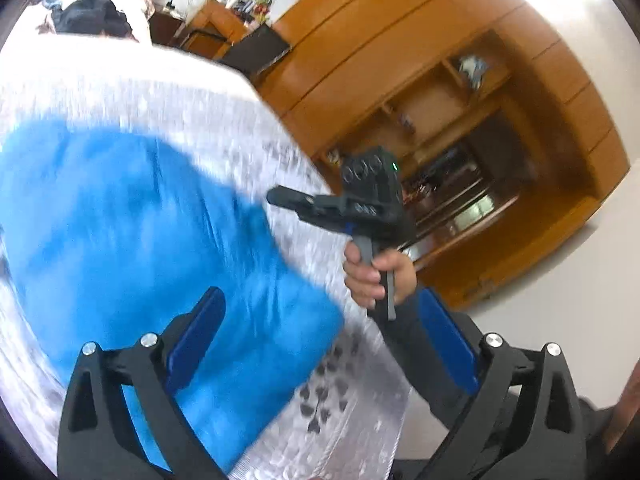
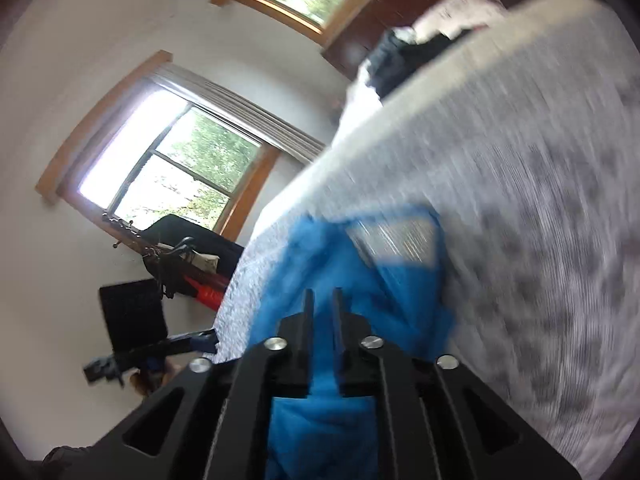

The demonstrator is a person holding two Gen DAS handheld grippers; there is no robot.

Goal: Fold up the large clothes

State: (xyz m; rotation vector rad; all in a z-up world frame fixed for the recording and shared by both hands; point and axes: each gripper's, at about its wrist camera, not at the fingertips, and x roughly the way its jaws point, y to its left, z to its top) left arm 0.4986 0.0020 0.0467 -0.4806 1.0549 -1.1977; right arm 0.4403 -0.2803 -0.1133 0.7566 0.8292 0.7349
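white walls; two wood-framed windows (image 2: 172, 160) admit bright daylight. orange wooden cabinets (image 1: 420, 64) with open shelves line one wall. bed (image 1: 168, 92) carries grey-patterned cover.

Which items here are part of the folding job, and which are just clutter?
In the job:
- blue garment, spread on the patterned bed cover
- left tongs, open, holding nothing
- right tongs, nearly shut with blue cloth between them

Lying about:
- dark clothes pile at the far end of the bed
- wooden cabinet
- guitar by the window
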